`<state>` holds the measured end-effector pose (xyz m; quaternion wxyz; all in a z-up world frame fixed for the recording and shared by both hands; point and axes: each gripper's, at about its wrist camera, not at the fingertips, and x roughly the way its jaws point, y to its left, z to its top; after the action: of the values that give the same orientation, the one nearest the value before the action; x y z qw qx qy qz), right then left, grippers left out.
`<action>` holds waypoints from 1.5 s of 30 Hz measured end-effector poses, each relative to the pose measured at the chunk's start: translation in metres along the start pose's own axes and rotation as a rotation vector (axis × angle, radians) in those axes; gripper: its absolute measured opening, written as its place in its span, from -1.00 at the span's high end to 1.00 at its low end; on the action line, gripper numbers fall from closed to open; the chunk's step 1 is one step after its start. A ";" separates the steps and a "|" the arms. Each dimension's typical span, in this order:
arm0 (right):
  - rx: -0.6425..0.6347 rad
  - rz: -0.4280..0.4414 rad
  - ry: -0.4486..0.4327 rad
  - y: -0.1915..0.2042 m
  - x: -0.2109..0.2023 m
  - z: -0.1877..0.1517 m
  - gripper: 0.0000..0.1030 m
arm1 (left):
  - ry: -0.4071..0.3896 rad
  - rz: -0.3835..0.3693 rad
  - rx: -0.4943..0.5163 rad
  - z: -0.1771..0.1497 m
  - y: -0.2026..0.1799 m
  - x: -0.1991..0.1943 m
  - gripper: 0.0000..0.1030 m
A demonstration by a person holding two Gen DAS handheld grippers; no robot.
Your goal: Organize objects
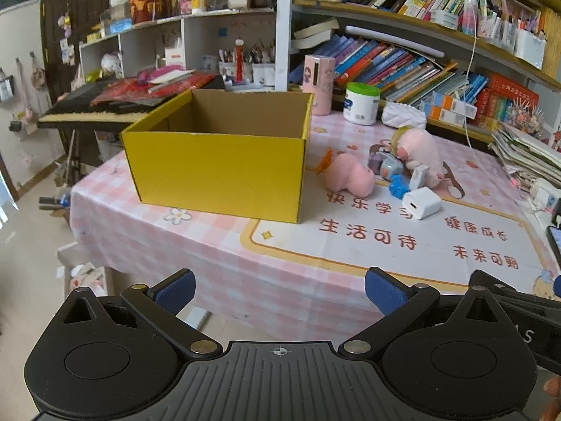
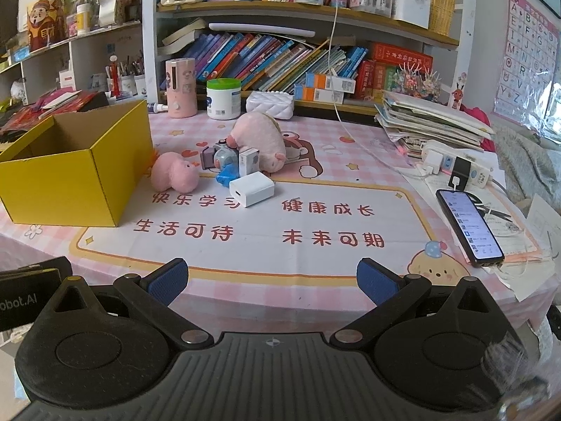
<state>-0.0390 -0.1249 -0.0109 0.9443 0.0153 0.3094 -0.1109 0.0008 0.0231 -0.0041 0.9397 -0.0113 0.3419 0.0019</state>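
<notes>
An open, empty yellow cardboard box [image 1: 217,172] [image 2: 70,182] stands on the left of the pink checked table. Right of it lies a pile: a small pink plush [image 1: 349,177] [image 2: 175,175], a larger pink plush pig [image 1: 420,151] [image 2: 259,137], a purple toy camera [image 2: 219,158], a small white box [image 2: 249,161], a blue toy [image 2: 226,175] and a white charger [image 1: 421,203] [image 2: 251,188]. My left gripper [image 1: 278,291] is open and empty at the table's near edge. My right gripper [image 2: 271,282] is open and empty too, well short of the pile.
A phone [image 2: 470,228] lies lit at the right, by a power strip [image 2: 455,166] and a paper stack [image 2: 431,119]. A white jar [image 2: 223,98], a pink dispenser [image 2: 180,87] and a tissue box [image 2: 270,105] stand before the bookshelf. A keyboard [image 1: 91,112] lies beyond the box.
</notes>
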 end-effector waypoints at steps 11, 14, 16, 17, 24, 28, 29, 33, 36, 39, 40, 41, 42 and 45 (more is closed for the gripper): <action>0.006 0.002 0.009 -0.005 0.004 -0.002 -1.00 | -0.052 -0.032 0.018 0.004 -0.009 -0.001 -1.00; 0.009 0.012 0.010 -0.007 0.009 0.001 -1.00 | -0.063 -0.024 0.027 0.008 -0.012 0.001 -1.00; 0.008 0.020 0.010 -0.007 0.013 0.005 -1.00 | -0.064 -0.019 0.026 0.009 -0.011 0.003 -1.00; 0.008 0.024 0.008 -0.008 0.015 0.007 -1.00 | -0.063 -0.015 0.023 0.010 -0.011 0.004 -1.00; 0.004 0.063 -0.008 -0.008 0.027 0.022 -1.00 | -0.055 -0.010 -0.035 0.016 -0.009 0.013 -1.00; -0.007 0.084 -0.001 -0.009 0.038 0.028 -1.00 | -0.037 0.008 -0.042 0.019 -0.013 0.021 -1.00; -0.011 0.090 0.001 -0.010 0.041 0.029 -1.00 | -0.033 0.007 -0.042 0.020 -0.014 0.023 -1.00; -0.022 0.108 0.012 -0.013 0.054 0.037 -1.00 | -0.030 0.034 -0.045 0.024 -0.021 0.032 -1.00; -0.036 0.124 0.006 -0.014 0.063 0.042 -0.99 | -0.041 0.056 -0.038 0.028 -0.027 0.038 -1.00; -0.065 0.133 -0.012 -0.014 0.073 0.048 -0.99 | -0.064 0.072 -0.023 0.032 -0.032 0.043 -1.00; -0.072 0.137 -0.018 -0.014 0.075 0.050 -0.99 | -0.073 0.075 -0.024 0.032 -0.033 0.044 -1.00; -0.079 0.143 -0.024 -0.014 0.079 0.051 -0.99 | -0.086 0.077 -0.023 0.033 -0.035 0.046 -1.00; -0.084 0.147 -0.030 -0.015 0.081 0.053 -0.99 | -0.099 0.082 -0.019 0.034 -0.036 0.046 -1.00; -0.105 0.159 -0.041 -0.016 0.090 0.057 -1.00 | -0.141 0.107 0.018 0.037 -0.045 0.050 -1.00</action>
<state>0.0613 -0.1636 -0.0170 0.9558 -0.0121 0.2930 -0.0197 0.0632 -0.0212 -0.0065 0.9601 0.0154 0.2748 0.0499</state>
